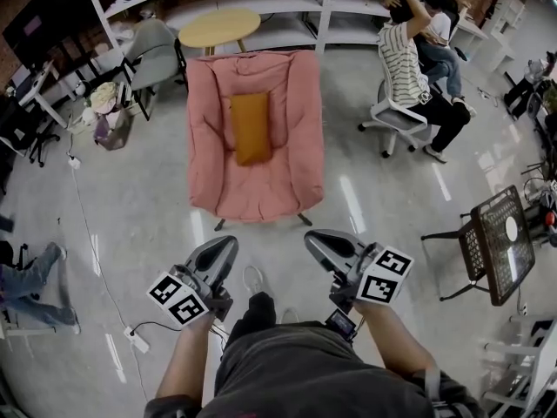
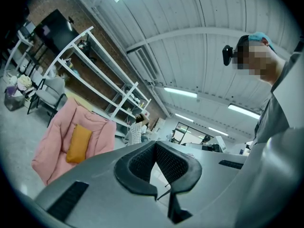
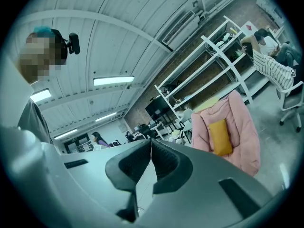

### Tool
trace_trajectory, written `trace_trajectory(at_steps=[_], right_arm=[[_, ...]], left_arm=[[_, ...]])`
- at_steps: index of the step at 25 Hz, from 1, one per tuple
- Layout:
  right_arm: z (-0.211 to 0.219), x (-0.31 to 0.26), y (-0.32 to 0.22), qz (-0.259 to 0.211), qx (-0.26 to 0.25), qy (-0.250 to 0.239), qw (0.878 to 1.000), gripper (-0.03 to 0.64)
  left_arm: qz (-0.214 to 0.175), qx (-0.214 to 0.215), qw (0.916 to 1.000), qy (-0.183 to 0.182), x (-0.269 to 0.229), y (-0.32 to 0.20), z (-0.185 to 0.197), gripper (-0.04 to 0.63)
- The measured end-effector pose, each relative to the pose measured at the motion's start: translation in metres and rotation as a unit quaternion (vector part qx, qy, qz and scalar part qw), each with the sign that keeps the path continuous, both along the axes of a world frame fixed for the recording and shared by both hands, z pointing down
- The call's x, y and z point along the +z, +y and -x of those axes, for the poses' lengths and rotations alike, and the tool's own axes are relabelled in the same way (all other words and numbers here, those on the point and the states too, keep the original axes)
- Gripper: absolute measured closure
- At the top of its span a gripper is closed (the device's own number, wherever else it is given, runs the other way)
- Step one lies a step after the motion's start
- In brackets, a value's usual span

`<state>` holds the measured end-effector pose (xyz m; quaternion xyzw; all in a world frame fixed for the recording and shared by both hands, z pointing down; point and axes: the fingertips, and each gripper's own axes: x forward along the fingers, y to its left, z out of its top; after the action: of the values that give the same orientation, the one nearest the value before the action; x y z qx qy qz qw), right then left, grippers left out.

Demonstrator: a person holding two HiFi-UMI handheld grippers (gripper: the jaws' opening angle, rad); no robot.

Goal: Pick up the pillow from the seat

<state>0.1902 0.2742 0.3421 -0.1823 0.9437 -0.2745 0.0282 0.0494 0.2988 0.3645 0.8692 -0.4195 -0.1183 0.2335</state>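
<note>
An orange pillow (image 1: 251, 127) lies upright on the padded pink seat (image 1: 296, 146), a few steps ahead of me on the floor. My left gripper (image 1: 231, 242) and right gripper (image 1: 309, 236) are held side by side low in the head view, well short of the seat, both pointing toward it. Both are shut with nothing between their jaws. In the left gripper view the closed tips of the left gripper (image 2: 155, 144) sit right of the pillow (image 2: 78, 144) and seat (image 2: 52, 141). In the right gripper view the right gripper (image 3: 151, 140) sits left of the pillow (image 3: 221, 137).
A round wooden table (image 1: 219, 27) and a grey chair (image 1: 155, 50) stand behind the seat, before white shelving (image 1: 322, 7). A person in a striped shirt (image 1: 402, 64) sits at the right. A black mesh chair (image 1: 496, 242) is near right. A power strip (image 1: 135, 338) lies at the left.
</note>
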Motion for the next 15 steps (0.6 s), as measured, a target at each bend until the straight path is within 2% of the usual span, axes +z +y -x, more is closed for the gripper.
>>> trace_trajectory(at_steps=[15], right_arm=[[0.111,0.007,-0.125,0.017,0.024,0.011,1.0,0.601]], left_arm=[[0.013,0.027,0.9995,0.014,0.006,-0.132,0.111,0.584]])
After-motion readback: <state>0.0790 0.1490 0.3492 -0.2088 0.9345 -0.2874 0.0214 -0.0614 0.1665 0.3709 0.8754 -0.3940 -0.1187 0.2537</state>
